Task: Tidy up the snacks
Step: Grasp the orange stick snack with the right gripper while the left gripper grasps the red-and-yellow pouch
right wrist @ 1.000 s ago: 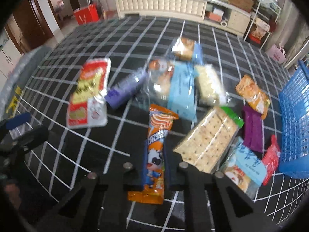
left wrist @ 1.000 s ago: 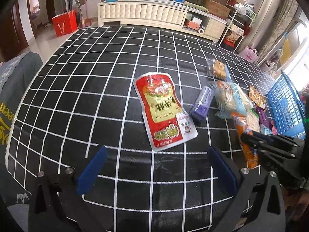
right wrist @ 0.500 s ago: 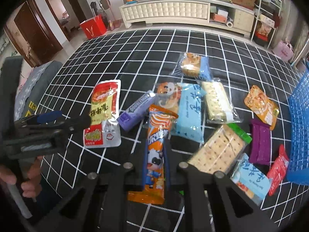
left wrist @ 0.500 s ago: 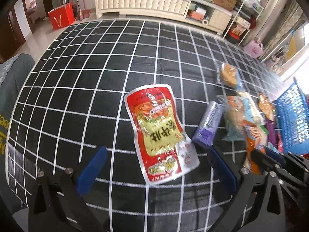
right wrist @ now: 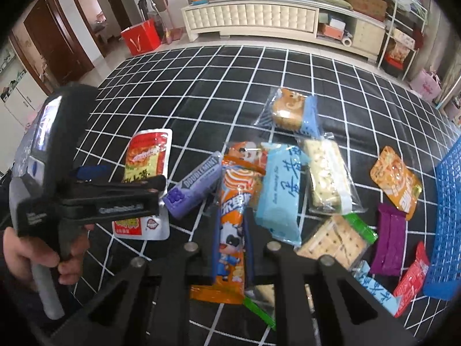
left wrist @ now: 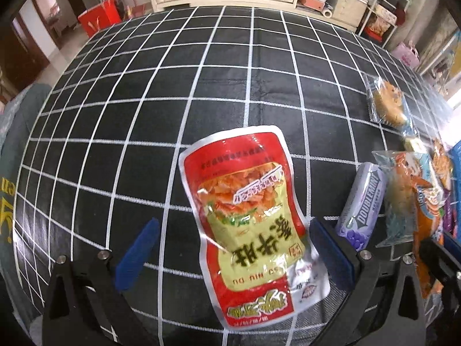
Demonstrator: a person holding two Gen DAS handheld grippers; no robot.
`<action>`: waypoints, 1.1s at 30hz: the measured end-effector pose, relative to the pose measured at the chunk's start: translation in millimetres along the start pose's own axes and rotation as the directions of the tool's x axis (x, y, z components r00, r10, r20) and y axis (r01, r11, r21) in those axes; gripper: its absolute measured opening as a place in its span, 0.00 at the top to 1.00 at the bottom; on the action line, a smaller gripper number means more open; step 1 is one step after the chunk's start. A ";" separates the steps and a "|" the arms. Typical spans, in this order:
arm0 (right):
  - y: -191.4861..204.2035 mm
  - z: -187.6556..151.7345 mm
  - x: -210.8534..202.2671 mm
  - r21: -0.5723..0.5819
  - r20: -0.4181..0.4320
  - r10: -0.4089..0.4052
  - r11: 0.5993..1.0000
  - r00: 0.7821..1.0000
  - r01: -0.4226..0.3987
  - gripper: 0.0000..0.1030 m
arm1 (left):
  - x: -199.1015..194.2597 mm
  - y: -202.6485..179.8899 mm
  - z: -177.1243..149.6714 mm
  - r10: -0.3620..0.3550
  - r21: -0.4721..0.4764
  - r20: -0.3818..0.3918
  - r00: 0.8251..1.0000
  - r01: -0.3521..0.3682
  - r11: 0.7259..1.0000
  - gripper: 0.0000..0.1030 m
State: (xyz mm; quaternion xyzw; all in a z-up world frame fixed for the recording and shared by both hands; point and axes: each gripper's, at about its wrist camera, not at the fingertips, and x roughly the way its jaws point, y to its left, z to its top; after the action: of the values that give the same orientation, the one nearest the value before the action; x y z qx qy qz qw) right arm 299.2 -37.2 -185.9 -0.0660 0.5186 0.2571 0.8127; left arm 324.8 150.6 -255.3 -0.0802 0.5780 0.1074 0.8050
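The left gripper point(left wrist: 230, 245) hangs wide open over the red pouch point(left wrist: 253, 219), pads either side, not touching. Right of the pouch lies the purple gum pack point(right wrist: 193, 190). Farther right, the right gripper point(right wrist: 233, 248) is clamped on the orange packet point(right wrist: 233, 225).

Cloth point(left wrist: 236, 66) w/ white grid: matt, woven-looking, lightly creased. Red pouch point(left wrist: 253, 216): glossy foil/plastic, crinkled, glare on clear lower corner. Gum pack point(left wrist: 361, 201): smooth purple wrap, slight sheen. Orange pack point(right wrist: 233, 222): shiny plastic film, wrinkled at ends. Blue pack point(right wrist: 281, 193): softer satin-like film. Cracker packs point(right wrist: 331, 178): clear glossy cellophane. Basket point(right wrist: 448, 219): blue hard plastic mesh. Left gripper point(left wrist: 233, 248): matt black plastic, metal screw heads, blue matt pads point(left wrist: 135, 250). Cabinet point(right wrist: 253, 17): cream, tufted-looking front.
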 end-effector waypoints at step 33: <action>-33.5 -18.2 -106.7 0.094 0.168 0.006 0.995 0.986 -0.022 0.82 | -163.0 -81.1 -51.1 -0.147 0.231 0.259 0.955 0.086 0.969 0.64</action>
State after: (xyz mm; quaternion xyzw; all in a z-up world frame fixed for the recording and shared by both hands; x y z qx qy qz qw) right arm 265.7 -110.1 -106.0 -0.0018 0.4607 0.2423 0.8539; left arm 249.3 46.4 -116.7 -0.0103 0.4635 0.0059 0.8860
